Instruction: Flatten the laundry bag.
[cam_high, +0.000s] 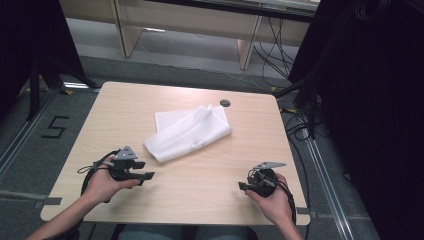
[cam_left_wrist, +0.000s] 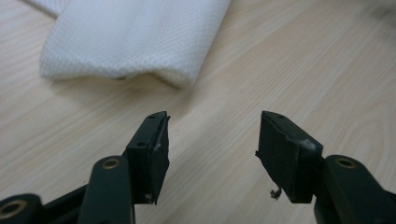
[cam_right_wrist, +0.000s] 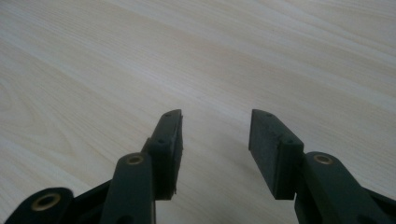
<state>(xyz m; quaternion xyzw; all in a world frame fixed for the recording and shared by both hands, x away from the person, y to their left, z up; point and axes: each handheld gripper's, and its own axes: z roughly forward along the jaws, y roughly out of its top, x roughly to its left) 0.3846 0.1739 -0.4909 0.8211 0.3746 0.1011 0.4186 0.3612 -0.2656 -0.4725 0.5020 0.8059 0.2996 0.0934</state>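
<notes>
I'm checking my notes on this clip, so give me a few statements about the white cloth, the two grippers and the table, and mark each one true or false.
1. The white cloth lies folded on the table. True.
2. The left gripper is clamped on the cloth. False: its jaws stand open with nothing between them, and the cloth's near corner lies just ahead of them.
3. The right gripper is open over bare wood. True.
4. The cloth hangs over the table's front edge. False: it lies near the middle, toward the far side.
5. A small dark round disc sits near the table's far edge, beyond the cloth. True.
</notes>
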